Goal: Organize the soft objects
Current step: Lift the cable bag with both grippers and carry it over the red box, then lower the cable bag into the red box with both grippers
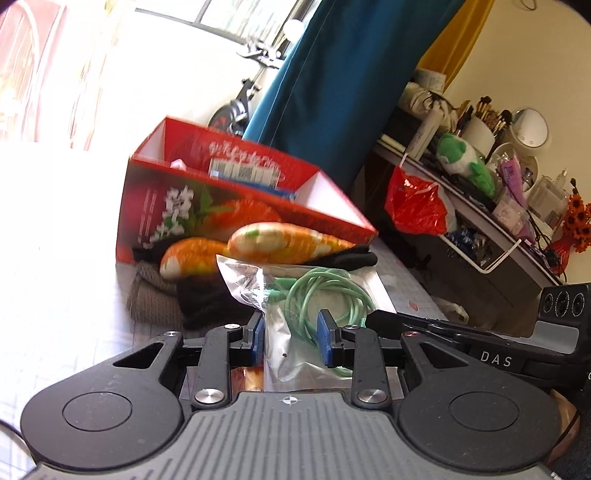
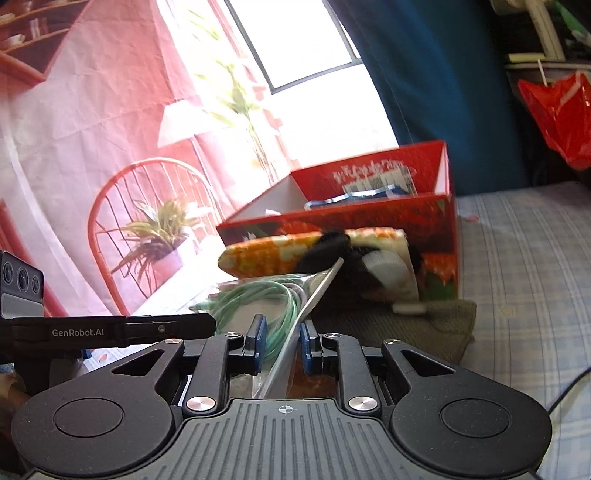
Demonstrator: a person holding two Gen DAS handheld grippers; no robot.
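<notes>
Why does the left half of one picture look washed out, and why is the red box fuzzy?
Left wrist view: daylight from the window overexposes the bed surface to plain white; the red box is smeared by motion. Right wrist view: the window glares too, the box print blurs, and fisheye bends straight edges.
</notes>
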